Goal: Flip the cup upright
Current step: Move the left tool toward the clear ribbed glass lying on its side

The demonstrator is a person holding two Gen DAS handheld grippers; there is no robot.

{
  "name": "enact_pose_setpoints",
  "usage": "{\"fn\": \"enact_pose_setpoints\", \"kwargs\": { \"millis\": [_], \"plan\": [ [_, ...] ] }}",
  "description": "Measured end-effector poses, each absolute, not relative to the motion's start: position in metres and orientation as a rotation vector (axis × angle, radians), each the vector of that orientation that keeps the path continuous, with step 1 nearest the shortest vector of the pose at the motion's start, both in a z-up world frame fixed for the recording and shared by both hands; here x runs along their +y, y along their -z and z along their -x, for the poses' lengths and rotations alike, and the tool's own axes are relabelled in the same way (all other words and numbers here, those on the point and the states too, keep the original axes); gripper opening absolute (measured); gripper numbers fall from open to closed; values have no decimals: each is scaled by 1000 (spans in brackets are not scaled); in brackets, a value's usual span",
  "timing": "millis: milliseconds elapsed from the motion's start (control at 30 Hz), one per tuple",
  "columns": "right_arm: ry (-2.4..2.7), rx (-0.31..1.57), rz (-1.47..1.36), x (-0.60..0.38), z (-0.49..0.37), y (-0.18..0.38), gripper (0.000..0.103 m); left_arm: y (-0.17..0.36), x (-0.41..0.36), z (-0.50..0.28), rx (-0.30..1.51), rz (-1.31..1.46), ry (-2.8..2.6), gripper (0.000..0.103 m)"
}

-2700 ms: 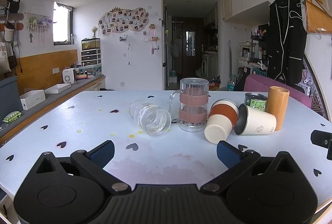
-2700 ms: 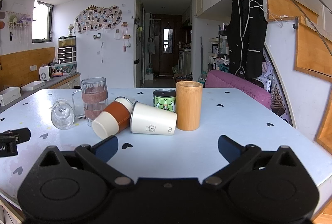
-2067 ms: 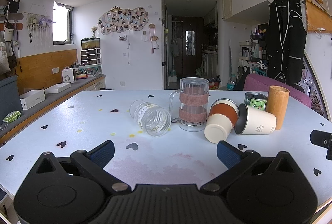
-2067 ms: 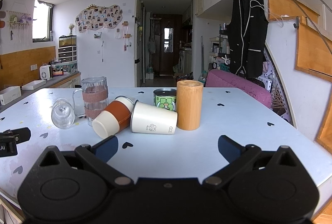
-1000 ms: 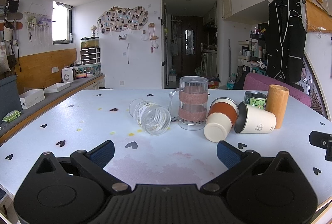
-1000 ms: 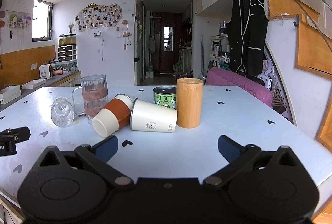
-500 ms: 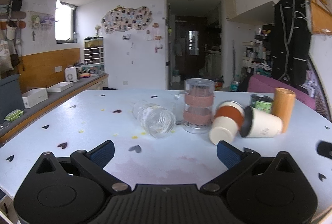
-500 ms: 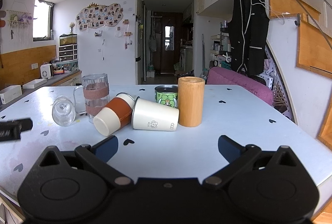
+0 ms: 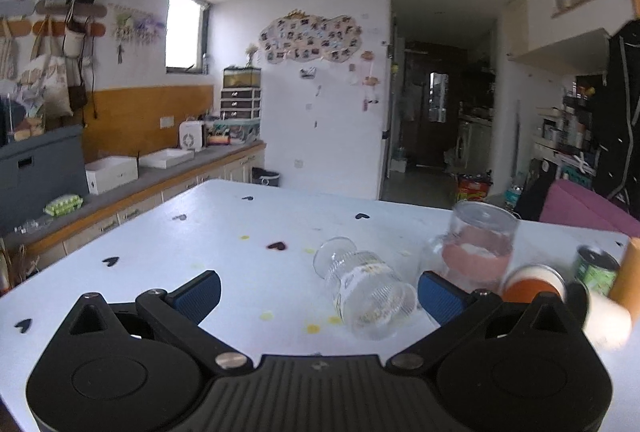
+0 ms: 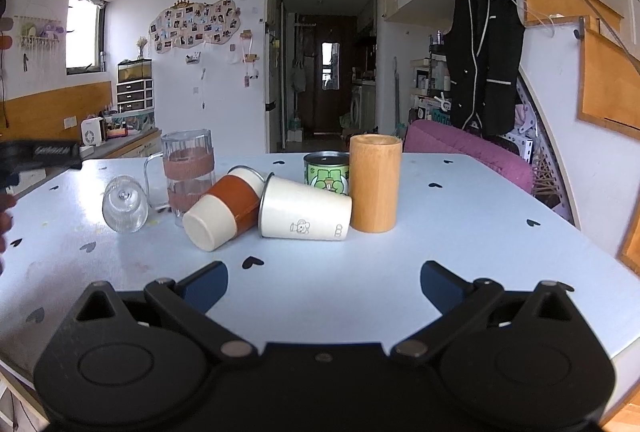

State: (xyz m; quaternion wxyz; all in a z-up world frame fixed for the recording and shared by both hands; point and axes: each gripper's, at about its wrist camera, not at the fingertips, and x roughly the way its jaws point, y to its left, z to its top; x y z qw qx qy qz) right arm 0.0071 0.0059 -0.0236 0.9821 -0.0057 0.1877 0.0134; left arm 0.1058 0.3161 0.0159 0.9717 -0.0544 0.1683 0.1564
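Your left tongs [image 9: 318, 292] and right tongs [image 10: 324, 282] gape apart, empty; the clear ribbed glass cup [image 9: 366, 294] lies sideways at the left tongs' 1 o'clock on the white tabletop [image 9: 224, 240].

The left gripper [image 9: 318, 294] has swung left and closer to the toppled ribbed glass cup [image 9: 366, 294], jaws spread wide as before.

Table [image 10: 460, 216]: pale blue-white, scattered dark heart marks, some yellow spots.
Ribbed glass cup [image 9: 366, 294]: clear, fine vertical ribbing.
Glass mug [image 10: 188, 167]: clear, reddish-brown band.
Two-tone cup [image 10: 224, 207]: cream with rust-orange sleeve.
White cup [image 10: 306, 209]: off-white, small printed figure.
Tin [image 10: 326, 173]: green cartoon print.
Wooden cylinder [image 10: 375, 181]: plain tan.
Finger pads [image 9: 198, 294]: blue.
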Motion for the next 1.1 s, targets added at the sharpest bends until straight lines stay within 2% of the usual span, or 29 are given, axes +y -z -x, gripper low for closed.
{"fn": "enact_pose_setpoints", "kwargs": {
  "millis": [333, 600, 900, 1000, 1033, 1100],
  "plan": [
    [-39, 397, 9, 8, -10, 27, 103, -10, 342, -175, 434, 303, -282, 103],
    [-41, 413, 3, 7, -14, 30, 103, 11, 349, -202, 516, 433, -301, 97],
    [-37, 415, 1, 4, -15, 31, 103, 24, 353, -218, 546, 551, -295, 80],
    [-37, 415, 0, 4, -15, 31, 103, 23, 351, -216, 547, 561, -276, 72],
    [-37, 415, 0, 4, -15, 31, 103, 22, 351, -215, 549, 568, -265, 66],
    [-38, 415, 0, 4, -16, 31, 103, 19, 351, -214, 552, 569, -261, 64]
  ]
}}
